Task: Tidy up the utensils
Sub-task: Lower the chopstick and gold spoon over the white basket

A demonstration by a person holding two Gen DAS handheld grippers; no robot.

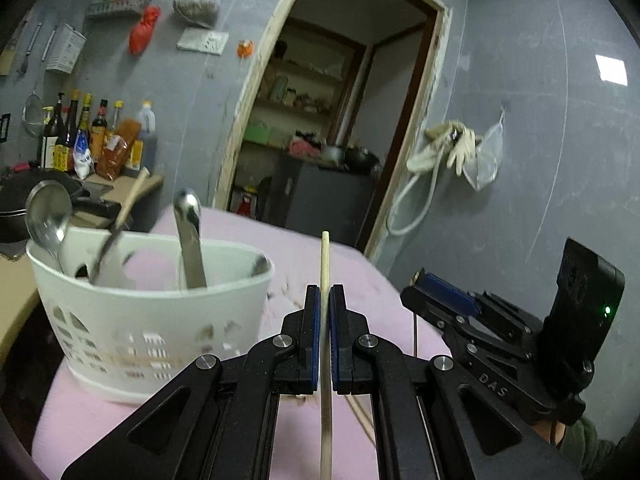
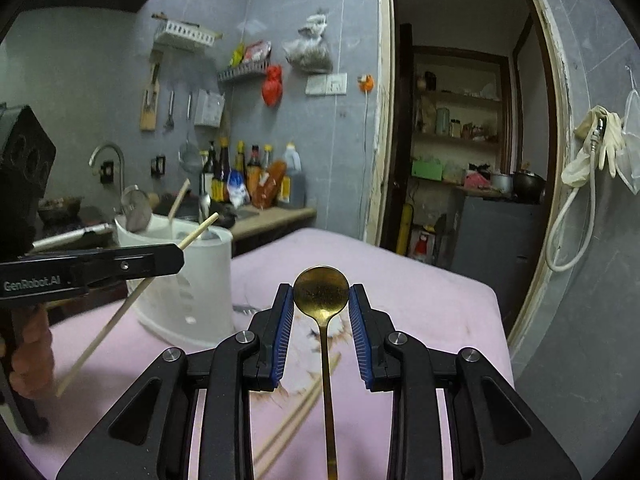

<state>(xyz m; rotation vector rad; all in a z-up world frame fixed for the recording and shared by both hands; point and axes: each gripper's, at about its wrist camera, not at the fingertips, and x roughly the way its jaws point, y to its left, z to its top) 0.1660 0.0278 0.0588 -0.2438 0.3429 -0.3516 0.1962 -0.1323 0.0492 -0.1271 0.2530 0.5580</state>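
Observation:
My left gripper [image 1: 325, 300] is shut on a single wooden chopstick [image 1: 325, 264] that points up and away, just right of the white utensil basket [image 1: 160, 320]. The basket holds several metal spoons [image 1: 46, 208] and a wooden utensil. My right gripper [image 2: 322, 300] is closed on the bowl of a gold spoon [image 2: 321, 292], its handle running down toward the camera. In the right wrist view the left gripper [image 2: 176, 258] holds the chopstick [image 2: 120, 316] beside the basket [image 2: 192, 292]. Two more chopsticks [image 2: 296, 420] lie on the pink cloth under the right gripper.
The pink cloth [image 2: 420, 312] covers the table. A counter with sauce bottles [image 2: 248, 176] and a sink tap [image 2: 106, 160] stands behind the basket. An open doorway [image 2: 460, 140] lies beyond the table, and a hose and gloves [image 2: 592, 148] hang on the right wall.

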